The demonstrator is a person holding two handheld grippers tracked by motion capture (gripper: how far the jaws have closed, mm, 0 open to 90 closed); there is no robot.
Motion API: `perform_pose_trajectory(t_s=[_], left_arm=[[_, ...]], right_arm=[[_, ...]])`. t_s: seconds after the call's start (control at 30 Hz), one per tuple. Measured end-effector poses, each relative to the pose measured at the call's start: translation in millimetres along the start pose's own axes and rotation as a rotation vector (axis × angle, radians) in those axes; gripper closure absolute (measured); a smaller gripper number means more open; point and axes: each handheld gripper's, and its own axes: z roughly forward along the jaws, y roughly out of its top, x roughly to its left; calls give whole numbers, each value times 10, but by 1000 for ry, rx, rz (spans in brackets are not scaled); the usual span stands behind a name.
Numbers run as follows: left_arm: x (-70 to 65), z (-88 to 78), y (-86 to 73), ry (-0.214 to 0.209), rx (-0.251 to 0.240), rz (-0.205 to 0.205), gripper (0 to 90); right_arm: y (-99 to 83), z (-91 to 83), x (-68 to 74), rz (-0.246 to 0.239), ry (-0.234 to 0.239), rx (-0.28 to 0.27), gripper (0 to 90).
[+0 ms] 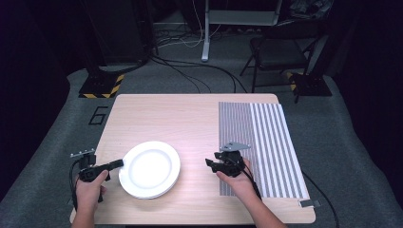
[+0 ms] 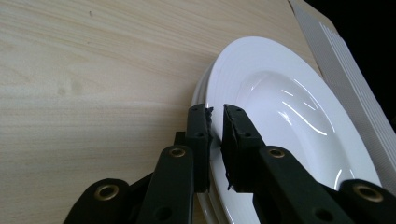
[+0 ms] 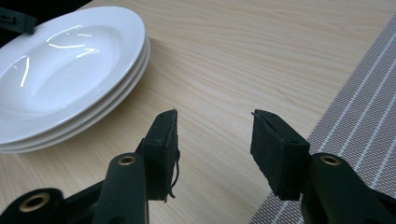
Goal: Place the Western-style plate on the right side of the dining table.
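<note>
White soup plates (image 1: 150, 169), three in a stack, sit on the pale wooden table (image 1: 190, 118) toward its seven o'clock corner in the high view, with the left gripper (image 1: 115, 164) reaching in from nine o'clock to the rim, while the right gripper (image 1: 209, 164) hovers over bare wood just off the striped placemat (image 1: 266, 142) at three o'clock, presumably waiting its turn. From the left gripper view, the left gripper (image 2: 215, 112) has its jaws pinched narrow on the rim of the top plate (image 2: 280, 112), one pad above and one beneath, a hold that looks meant to peel that plate off the two below. From the right gripper view, the right gripper (image 3: 215, 126) stands half-wide with nothing between the pads, facing the stack (image 3: 70, 70) at ten o'clock, the placemat (image 3: 355, 116) at its three o'clock side, likely the plate's destination.
</note>
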Motion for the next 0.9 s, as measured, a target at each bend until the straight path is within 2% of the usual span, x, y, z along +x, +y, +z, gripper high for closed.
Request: perform_pose_trajectory(t_s=[0.27, 0.47, 0.63, 0.8, 0.9], left_arm=[[32, -4, -11, -22, -7, -6, 815], [26, -7, -14, -17, -6, 0, 815], [13, -10, -17, -7, -5, -3, 815], [-7, -9, -21, 3, -7, -13, 814], [-8, -10, -19, 4, -3, -5, 813]], right_arm=[[13, 174, 151, 10, 42, 10, 511], [12, 294, 238, 35, 89, 15, 516], [-2, 370, 263, 32, 89, 29, 521], [-1, 405, 287, 50, 106, 28, 525], [4, 423, 308, 46, 108, 31, 525]])
